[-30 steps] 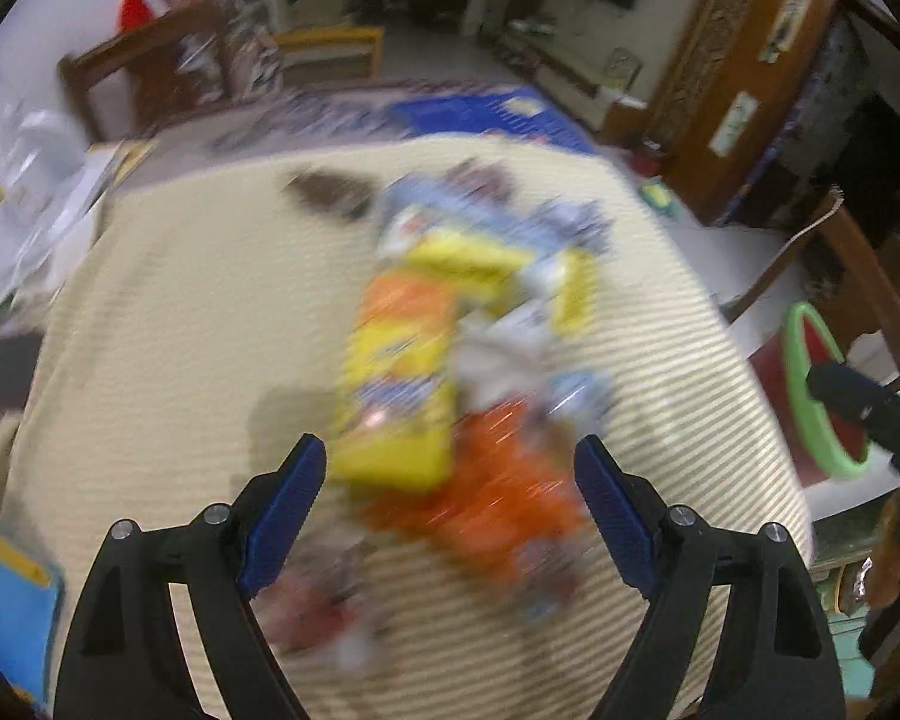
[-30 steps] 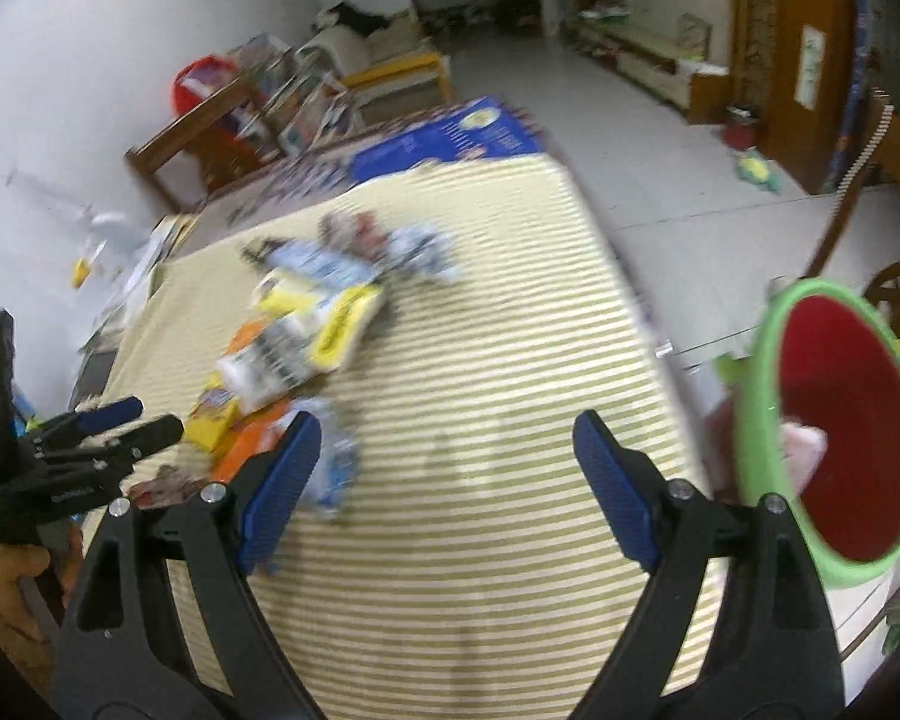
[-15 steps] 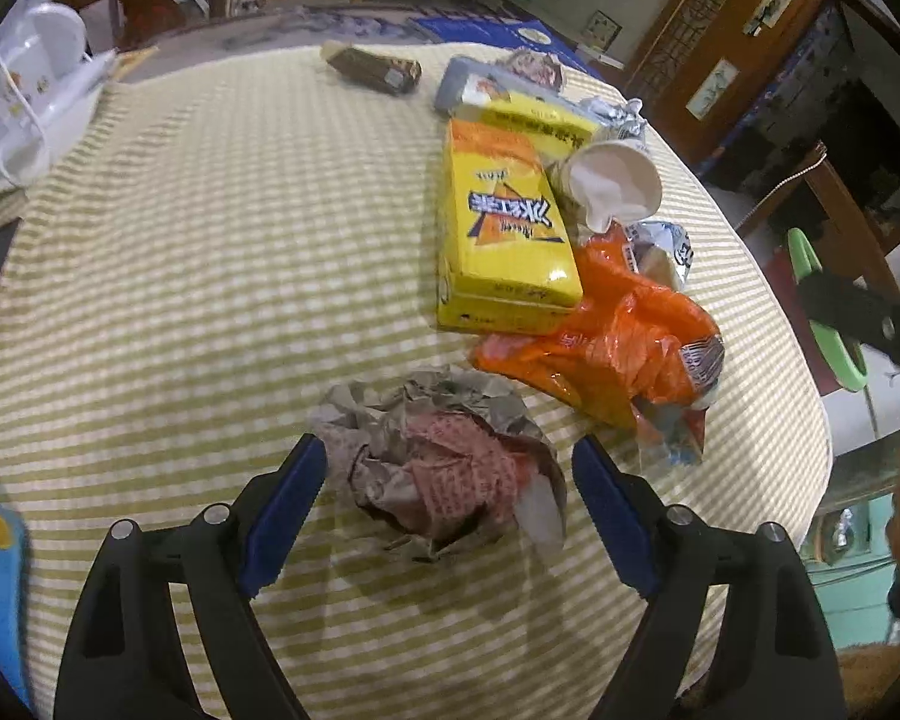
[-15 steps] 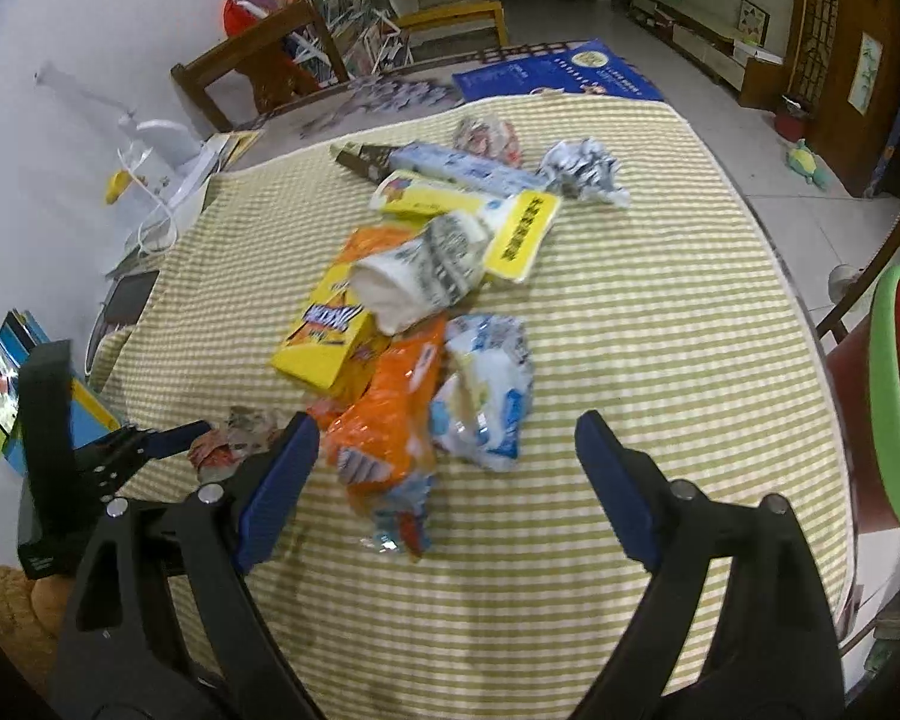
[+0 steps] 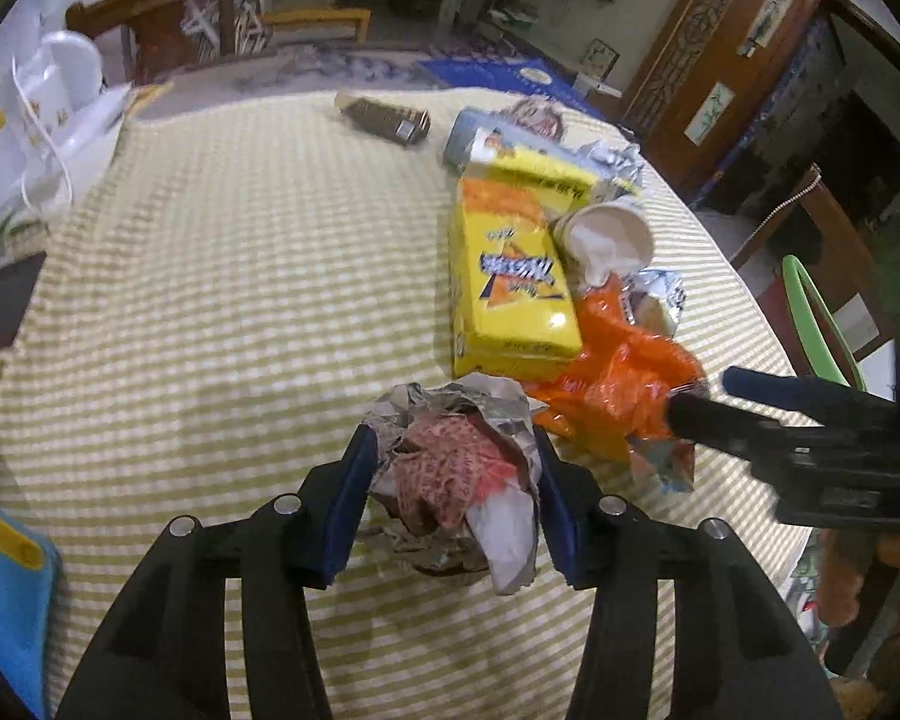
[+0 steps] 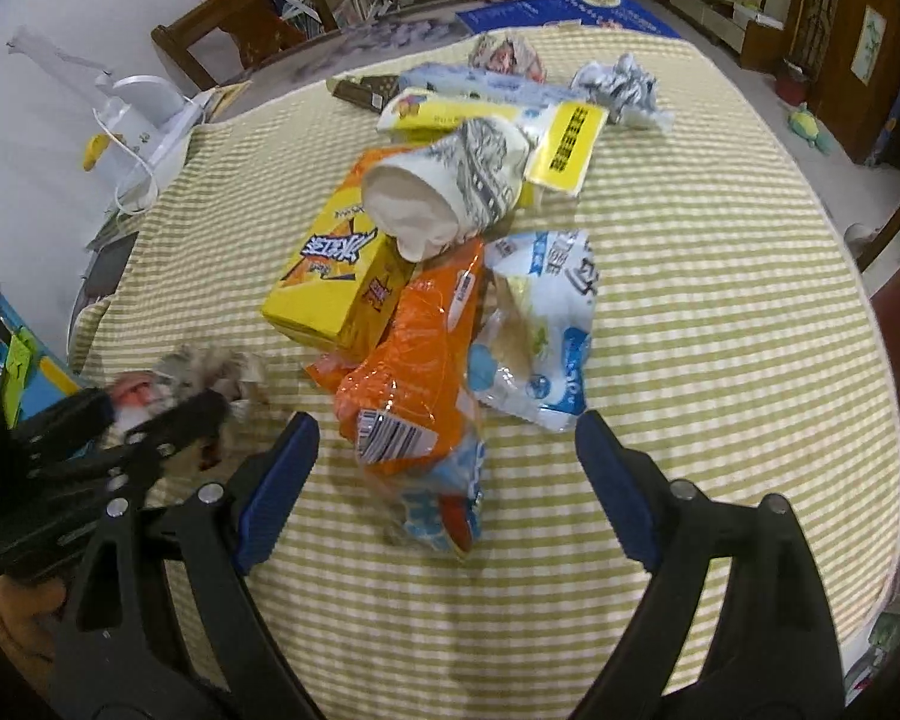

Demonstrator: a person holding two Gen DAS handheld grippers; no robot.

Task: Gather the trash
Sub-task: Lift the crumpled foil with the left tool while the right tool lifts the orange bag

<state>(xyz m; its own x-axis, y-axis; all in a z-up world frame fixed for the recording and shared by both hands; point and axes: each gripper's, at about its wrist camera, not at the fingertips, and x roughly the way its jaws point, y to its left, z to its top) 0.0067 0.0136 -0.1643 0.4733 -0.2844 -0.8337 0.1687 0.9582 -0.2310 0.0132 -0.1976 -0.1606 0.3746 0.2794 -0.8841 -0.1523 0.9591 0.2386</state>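
A crumpled grey and red paper wad [image 5: 456, 474] sits between the blue pads of my left gripper [image 5: 450, 492], which is shut on it just above the striped tablecloth [image 5: 210, 276]. The wad also shows blurred in the right wrist view [image 6: 198, 372]. My right gripper [image 6: 444, 480] is open, its pads either side of an orange plastic wrapper [image 6: 414, 372]. Behind it lie a yellow snack box [image 6: 336, 276], a paper cup [image 6: 450, 186] on its side and a blue and white pouch [image 6: 540, 330].
More wrappers and a foil ball [image 6: 624, 84] lie at the table's far side. A green-rimmed red bin [image 5: 810, 312] stands off the table's right edge. A white appliance [image 6: 138, 102] and wooden chair [image 6: 240, 30] stand at the far left.
My left gripper has closed its pads onto the paper wad. My right gripper has moved in close over the orange wrapper and stays open.
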